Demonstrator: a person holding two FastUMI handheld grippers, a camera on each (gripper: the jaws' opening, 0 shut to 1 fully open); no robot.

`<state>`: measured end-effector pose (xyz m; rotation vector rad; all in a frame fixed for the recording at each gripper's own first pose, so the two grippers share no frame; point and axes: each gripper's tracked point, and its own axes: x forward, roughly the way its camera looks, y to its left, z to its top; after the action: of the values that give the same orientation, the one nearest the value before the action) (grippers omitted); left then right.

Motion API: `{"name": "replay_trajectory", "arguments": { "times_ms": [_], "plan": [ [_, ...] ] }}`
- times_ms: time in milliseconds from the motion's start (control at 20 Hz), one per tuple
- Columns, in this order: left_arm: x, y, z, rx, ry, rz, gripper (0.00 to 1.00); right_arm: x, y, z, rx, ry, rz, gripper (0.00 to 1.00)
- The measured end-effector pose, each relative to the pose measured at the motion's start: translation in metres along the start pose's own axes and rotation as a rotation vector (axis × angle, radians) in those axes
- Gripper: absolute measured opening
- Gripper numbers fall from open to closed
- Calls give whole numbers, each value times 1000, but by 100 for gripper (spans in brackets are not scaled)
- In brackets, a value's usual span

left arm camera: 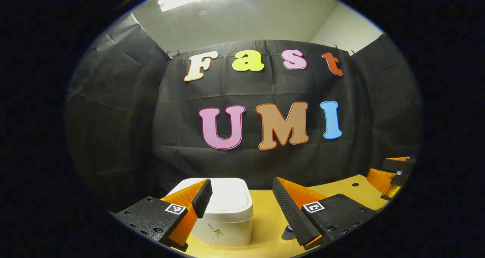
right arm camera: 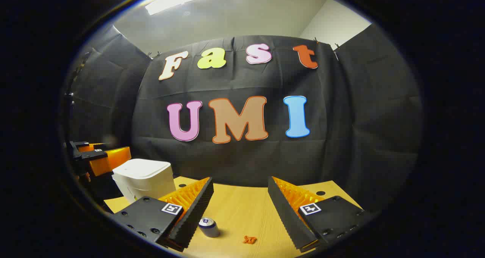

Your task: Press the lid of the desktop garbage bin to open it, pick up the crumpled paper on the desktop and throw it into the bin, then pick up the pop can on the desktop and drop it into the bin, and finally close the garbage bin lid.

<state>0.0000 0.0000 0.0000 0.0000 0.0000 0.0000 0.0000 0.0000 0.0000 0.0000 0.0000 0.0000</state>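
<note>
While the bin's lid is lying flat and shut, the step in hand is judged to be the opening press, with nothing dropped in yet.

Left gripper: jaws are standing wide apart and holding nothing, hovering just in front of the bin.
Right gripper: jaws are likewise gaping wide and empty, hanging over the desktop.
Pop can: it is standing upright on the desktop just beside the right gripper's left finger, not touching it as far as can be told; in the left gripper view its top is peeping out beside the right-hand finger.
Crumpled paper: a small orange scrap is lying on the desktop near the can, between the right gripper's fingers and below them.
Garbage bin: white, square-shouldered, sitting on the desktop at the left, its lid facing up.
Pressing well: one fingertip coming straight down on the lid's flat top is likely serving better than a slanted push, which could be sliding the light bin across the wood.
Far wall: black cloth is hanging behind the desk.
</note>
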Motion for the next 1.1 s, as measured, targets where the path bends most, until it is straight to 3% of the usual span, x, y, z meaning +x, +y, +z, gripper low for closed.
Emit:
{"name": "replay_trajectory", "arguments": {
  "times_ms": [50,250,650,1100],
  "plan": [
    [3,1,-4,-5,9,1,99,0,-2,3,-13,1,-8,96],
    [7,-1,-12,-32,23,-26,96,-4,-9,21,-30,-52,-41,99],
    [0,4,-18,-26,27,-28,99,0,-4,9,-10,-20,-60,96],
    [-5,5,-25,-19,51,-36,96,-9,-3,2,-14,4,-66,99]
  ]
}}
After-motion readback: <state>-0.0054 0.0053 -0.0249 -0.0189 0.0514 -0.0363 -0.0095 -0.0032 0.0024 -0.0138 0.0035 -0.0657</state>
